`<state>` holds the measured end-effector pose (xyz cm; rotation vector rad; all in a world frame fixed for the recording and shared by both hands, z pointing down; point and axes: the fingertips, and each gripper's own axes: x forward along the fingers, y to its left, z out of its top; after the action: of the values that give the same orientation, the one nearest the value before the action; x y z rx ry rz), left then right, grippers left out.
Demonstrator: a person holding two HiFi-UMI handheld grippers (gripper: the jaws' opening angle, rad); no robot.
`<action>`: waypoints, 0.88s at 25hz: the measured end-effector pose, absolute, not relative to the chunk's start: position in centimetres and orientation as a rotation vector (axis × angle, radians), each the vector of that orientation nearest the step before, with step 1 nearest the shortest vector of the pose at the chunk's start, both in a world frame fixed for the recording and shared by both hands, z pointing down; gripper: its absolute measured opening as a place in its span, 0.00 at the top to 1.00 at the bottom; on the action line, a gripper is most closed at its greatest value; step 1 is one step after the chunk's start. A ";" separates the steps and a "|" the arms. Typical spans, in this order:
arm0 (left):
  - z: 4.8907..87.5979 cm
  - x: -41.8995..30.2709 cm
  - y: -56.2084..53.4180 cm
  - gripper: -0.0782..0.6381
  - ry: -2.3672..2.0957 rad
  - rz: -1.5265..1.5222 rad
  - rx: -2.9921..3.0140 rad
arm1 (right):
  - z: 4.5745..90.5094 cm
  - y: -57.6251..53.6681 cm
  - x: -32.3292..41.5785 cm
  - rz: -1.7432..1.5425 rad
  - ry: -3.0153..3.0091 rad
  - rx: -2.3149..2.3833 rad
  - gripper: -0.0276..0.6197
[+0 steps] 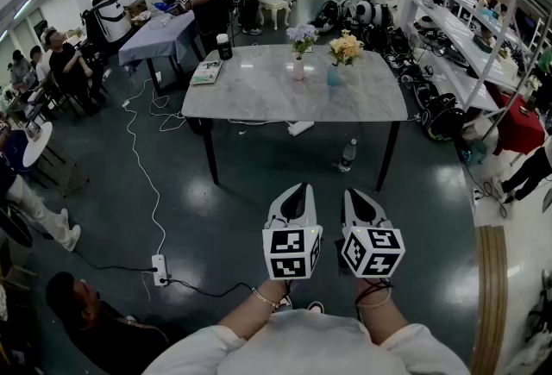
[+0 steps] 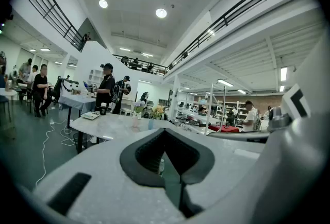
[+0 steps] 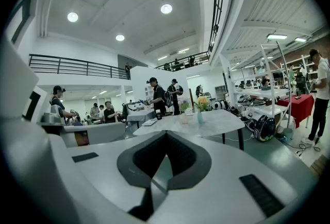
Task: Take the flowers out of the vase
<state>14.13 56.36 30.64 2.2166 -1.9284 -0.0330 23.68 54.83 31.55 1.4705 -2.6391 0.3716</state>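
Far ahead stands a grey marble table (image 1: 259, 93) with two vases on it. A pink vase (image 1: 298, 68) holds purple flowers (image 1: 302, 37); a blue vase (image 1: 333, 75) beside it holds yellow flowers (image 1: 346, 47). My left gripper (image 1: 299, 187) and right gripper (image 1: 352, 193) hover side by side over the floor, well short of the table, both shut and empty. The left gripper view shows its jaws (image 2: 165, 129) meeting, with the yellow flowers (image 2: 157, 111) small beyond. In the right gripper view the jaws (image 3: 165, 133) meet too, under the blue vase (image 3: 199, 117).
A black cup (image 1: 224, 46) and a book (image 1: 206, 71) lie at the table's left end. A water bottle (image 1: 347, 155) stands on the floor by the front right leg. A power strip (image 1: 159, 270) and white cable run at left. People stand behind; shelves (image 1: 466, 37) line the right.
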 end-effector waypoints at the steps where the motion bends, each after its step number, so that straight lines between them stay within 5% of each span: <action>1: 30.6 14.0 56.1 0.90 -1.928 -0.032 2.217 | 31.6 54.6 23.6 0.374 -2.638 1.470 0.95; 22: 32.5 8.8 51.0 0.90 -1.866 0.012 2.254 | 33.3 49.3 19.7 0.477 -2.606 1.585 0.95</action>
<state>8.80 51.00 32.53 2.2542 -1.8660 0.0122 19.75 49.29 33.32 1.5846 -2.6065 0.4767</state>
